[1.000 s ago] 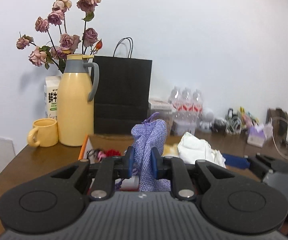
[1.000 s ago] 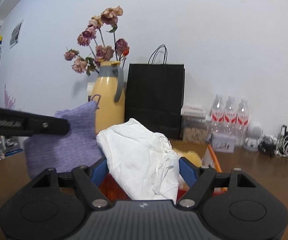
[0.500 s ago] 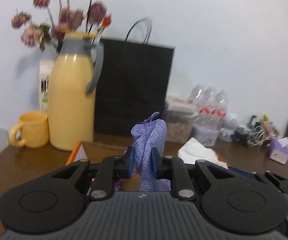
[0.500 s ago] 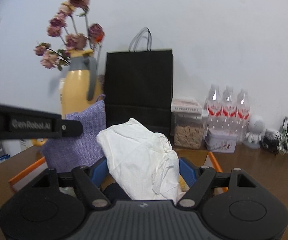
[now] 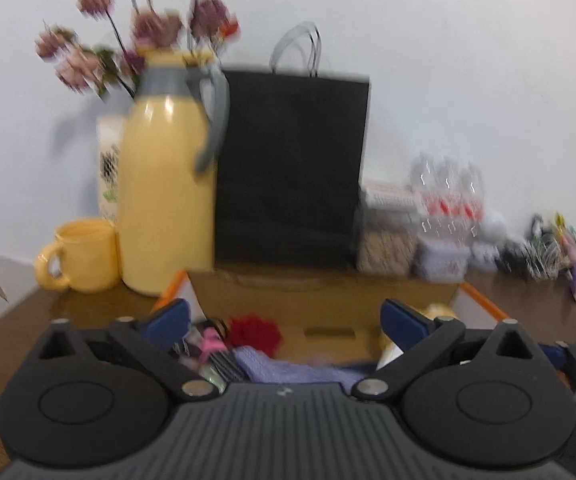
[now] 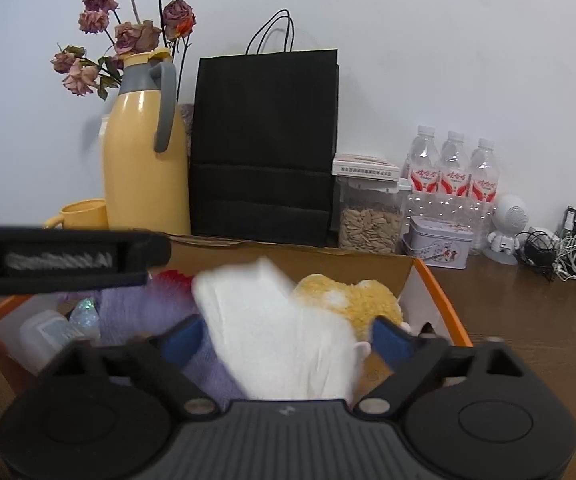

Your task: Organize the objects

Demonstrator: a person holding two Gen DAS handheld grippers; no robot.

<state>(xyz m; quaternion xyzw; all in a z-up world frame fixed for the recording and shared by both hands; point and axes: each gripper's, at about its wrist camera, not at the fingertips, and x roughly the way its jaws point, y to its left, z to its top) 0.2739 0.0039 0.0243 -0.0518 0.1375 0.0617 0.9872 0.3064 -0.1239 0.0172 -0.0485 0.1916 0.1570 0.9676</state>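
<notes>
My left gripper (image 5: 286, 318) is open and empty above the cardboard box (image 5: 327, 296). The purple woven pouch (image 5: 288, 370) lies in the box below it, also showing in the right wrist view (image 6: 128, 308). My right gripper (image 6: 286, 338) has its jaws wide, with a crumpled white cloth (image 6: 284, 332) between them over the box (image 6: 367, 260). I cannot tell whether the pads still press the cloth. A yellow plush toy (image 6: 351, 300) lies in the box to the right. The left gripper's side (image 6: 60, 260) crosses the right wrist view.
Behind the box stand a yellow thermos jug (image 5: 168, 200), a yellow mug (image 5: 82, 256), a black paper bag (image 5: 291, 168), a seed jar (image 6: 369, 216), water bottles (image 6: 451, 176) and a tin (image 6: 437, 246). Cables (image 6: 559, 248) lie at the right. A red pompom (image 5: 254, 330) lies in the box.
My left gripper opened and let go of the purple pouch, which dropped into the box. My right gripper moved lower over the box with the white cloth.
</notes>
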